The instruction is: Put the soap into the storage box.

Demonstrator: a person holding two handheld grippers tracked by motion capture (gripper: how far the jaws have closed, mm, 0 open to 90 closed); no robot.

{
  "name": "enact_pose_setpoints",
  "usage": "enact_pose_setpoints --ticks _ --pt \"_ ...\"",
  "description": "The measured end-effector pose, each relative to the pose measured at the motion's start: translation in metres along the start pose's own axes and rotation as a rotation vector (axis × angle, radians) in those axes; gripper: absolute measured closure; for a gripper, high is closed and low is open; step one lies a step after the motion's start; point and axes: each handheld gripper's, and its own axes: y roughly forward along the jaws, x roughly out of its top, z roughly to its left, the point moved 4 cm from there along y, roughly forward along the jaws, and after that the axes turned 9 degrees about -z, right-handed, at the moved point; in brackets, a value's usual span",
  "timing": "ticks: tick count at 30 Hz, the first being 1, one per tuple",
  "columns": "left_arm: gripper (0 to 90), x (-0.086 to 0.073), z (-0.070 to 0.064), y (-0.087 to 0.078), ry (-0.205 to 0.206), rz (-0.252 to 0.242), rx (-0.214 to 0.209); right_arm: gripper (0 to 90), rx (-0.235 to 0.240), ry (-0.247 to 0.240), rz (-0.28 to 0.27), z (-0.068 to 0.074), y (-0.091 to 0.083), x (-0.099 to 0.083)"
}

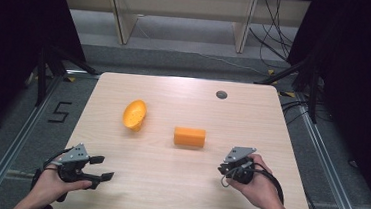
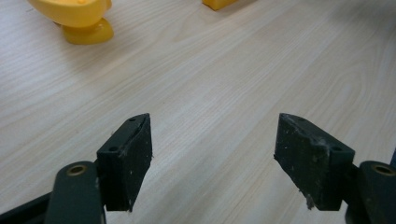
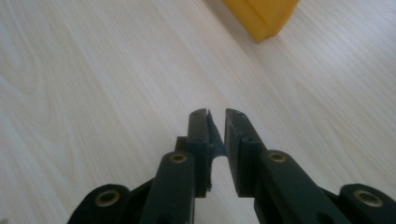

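Observation:
An orange bowl-like piece (image 1: 134, 114) rests tilted on the table's left middle; its yellow body (image 2: 74, 16) shows at the top left of the left gripper view. An orange block (image 1: 189, 136) lies at the table's centre, and a corner of the block (image 3: 261, 16) shows in the right gripper view. My left gripper (image 1: 103, 168) hovers near the front left edge, open, with nothing between its jaws (image 2: 212, 154). My right gripper (image 1: 222, 168) sits at the front right, just below and right of the block, shut with nothing held (image 3: 215, 116).
The light wooden table (image 1: 177, 184) has a small grey round cap (image 1: 221, 94) near its back edge. Black cables trail across the floor at the back right. A shelf frame (image 1: 180, 19) stands beyond the table.

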Motion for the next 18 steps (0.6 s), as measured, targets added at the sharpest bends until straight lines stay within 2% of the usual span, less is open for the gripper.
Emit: enact_pose_setpoints --ticks 1,2,3,4,5,6,7,8,9,10,12,13,14,16,17,18 --pt "26.8 0.000 0.000 0.000 0.000 0.000 0.000 75.1 0.008 -0.006 0.017 0.000 0.002 0.003" --pt "26.7 0.000 0.000 0.000 0.011 0.004 -0.003 74.1 -0.010 -0.041 0.026 -0.002 0.004 0.006" --pt "26.6 0.000 0.000 0.000 0.013 0.005 -0.002 70.7 -0.007 -0.083 0.035 -0.005 0.005 0.010" --pt "26.6 0.000 0.000 0.000 0.016 0.006 -0.002 65.1 0.034 -0.071 0.079 -0.003 0.005 0.014" --pt "26.4 0.000 0.000 0.000 0.016 0.006 -0.002 64.6 0.064 -0.093 0.126 -0.003 0.006 0.018" --pt "26.2 0.000 -0.001 0.000 -0.003 0.014 0.005 61.2 0.050 -0.116 0.137 -0.005 0.006 0.023" --pt "26.0 0.000 -0.001 0.000 -0.003 0.014 0.005 52.8 0.079 -0.125 0.173 -0.007 0.007 0.028" --pt "25.8 0.000 -0.001 0.000 -0.002 0.018 0.006 48.2 0.113 -0.130 0.247 -0.007 0.009 0.032" --pt "25.5 0.000 -0.001 0.000 -0.002 0.018 0.006 48.2 0.113 -0.130 0.247 -0.007 0.009 0.032" --pt "25.2 0.001 0.000 -0.001 0.019 0.018 0.011 49.4 0.132 -0.205 0.350 -0.013 0.012 0.045" --pt "24.8 0.001 0.000 0.000 0.021 0.009 0.008 47.7 0.113 -0.212 0.412 -0.018 0.015 0.057" --pt "24.5 0.000 0.001 0.000 0.022 0.014 -0.002 47.7 0.114 -0.278 0.436 -0.024 0.017 0.066" --pt "24.2 0.000 0.000 0.000 0.009 0.020 0.002 47.2 0.108 -0.316 0.435 -0.029 0.021 0.074" --pt "23.8 -0.001 0.000 0.001 0.005 0.016 0.004 43.7 0.116 -0.352 0.446 -0.033 0.028 0.090" --pt "23.5 -0.001 0.001 0.000 0.033 0.016 0.006 42.7 0.119 -0.374 0.448 -0.036 0.032 0.097" --pt "23.2 -0.001 0.001 0.000 0.033 0.016 0.006 42.6 0.107 -0.382 0.441 -0.037 0.036 0.103"
